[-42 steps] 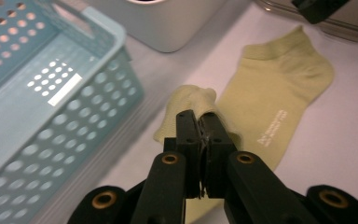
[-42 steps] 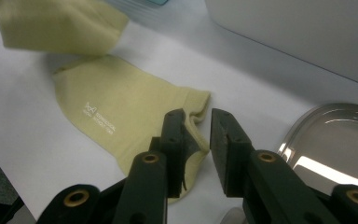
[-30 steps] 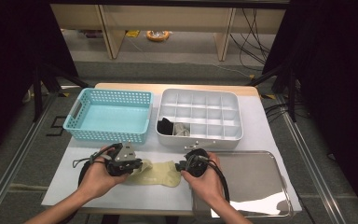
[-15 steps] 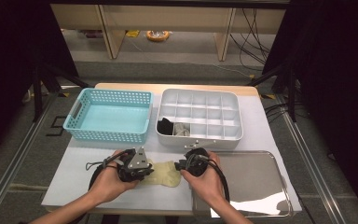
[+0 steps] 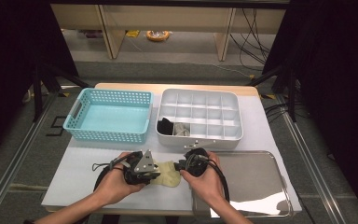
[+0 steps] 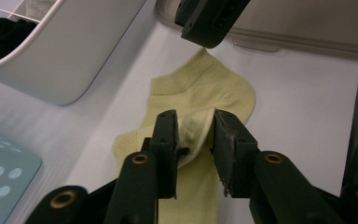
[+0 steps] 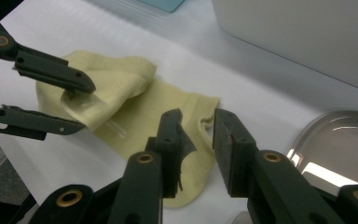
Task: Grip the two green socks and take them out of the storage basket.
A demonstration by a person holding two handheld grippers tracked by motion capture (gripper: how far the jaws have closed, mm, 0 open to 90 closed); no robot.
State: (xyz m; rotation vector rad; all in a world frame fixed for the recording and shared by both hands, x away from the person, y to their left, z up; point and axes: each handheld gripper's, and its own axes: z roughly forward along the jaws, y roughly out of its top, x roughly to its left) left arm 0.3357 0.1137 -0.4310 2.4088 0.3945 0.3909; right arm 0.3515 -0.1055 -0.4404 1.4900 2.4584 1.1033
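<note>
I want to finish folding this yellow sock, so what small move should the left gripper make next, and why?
Probably draw the left gripper back off the yellow sock. Its jaws have just been opening, a folded flap still lies loosely between them, and the right gripper stands over the other end, near the steel tray.

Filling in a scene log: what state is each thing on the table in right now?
Yellow sock: flat on the table, one edge folded over.
Left gripper: jaws just opening, sock fold between its fingers.
Right gripper: open over the sock's end.
Blue basket: empty.
White divided box: dark and grey items in its near left cells.
Metal tray: empty.
</note>
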